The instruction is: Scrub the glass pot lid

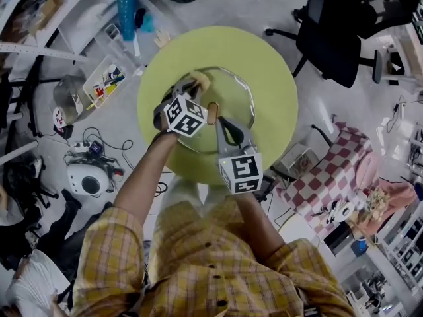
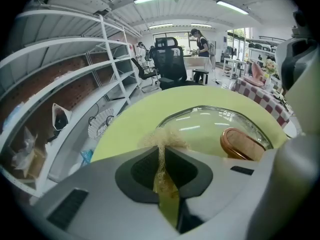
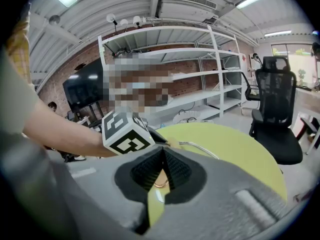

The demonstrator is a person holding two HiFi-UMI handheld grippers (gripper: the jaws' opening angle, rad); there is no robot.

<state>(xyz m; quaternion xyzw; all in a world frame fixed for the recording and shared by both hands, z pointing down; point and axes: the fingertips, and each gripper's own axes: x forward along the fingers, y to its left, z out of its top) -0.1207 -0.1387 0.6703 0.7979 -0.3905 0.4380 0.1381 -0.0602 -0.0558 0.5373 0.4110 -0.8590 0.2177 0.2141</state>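
Table [image 1: 277, 71]: lid [image 1: 236, 92] flat; right tongs [image 3: 159, 176] clamp handle [image 2: 242, 144], left tongs [image 2: 161, 156] scrubber [image 1: 200, 79].

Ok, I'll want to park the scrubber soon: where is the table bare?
Bare table runs wide right of and beyond the glass lid, toward the black chair; a narrower strip lies along its left edge. Crowded: the near side, where the left gripper with the scrubber and the right gripper meet.

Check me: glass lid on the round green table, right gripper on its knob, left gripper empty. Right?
No. The left gripper isn't empty: the left gripper view shows its jaws shut on a beige scrubber. The rest holds: glass lid on the round green table, right gripper on its knob.
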